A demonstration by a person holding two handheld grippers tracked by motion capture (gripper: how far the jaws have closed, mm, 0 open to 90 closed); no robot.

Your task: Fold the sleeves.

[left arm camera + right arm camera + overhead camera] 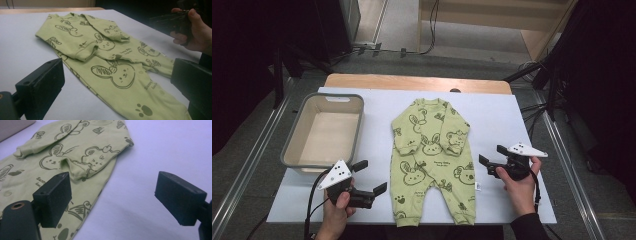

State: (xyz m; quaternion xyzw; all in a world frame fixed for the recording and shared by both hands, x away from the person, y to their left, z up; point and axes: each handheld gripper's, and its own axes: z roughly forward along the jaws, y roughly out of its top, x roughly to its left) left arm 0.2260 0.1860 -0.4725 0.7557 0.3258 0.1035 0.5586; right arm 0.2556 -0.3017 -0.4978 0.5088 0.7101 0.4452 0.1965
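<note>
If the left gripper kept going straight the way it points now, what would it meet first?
Probably the green baby romper: the left gripper points right, toward its leg section, open fingers apart from the cloth. Depth is uncertain.

place: lab/recording studio | cues: black curtains (pixel 242 60), tripod legs (pixel 532 70), floor cables (pixel 432 30), white-covered table (pixel 512 115)

White-covered table (pixel 512 115) — green romper (pixel 432 155), grey basin (pixel 292 152) on it.
</note>
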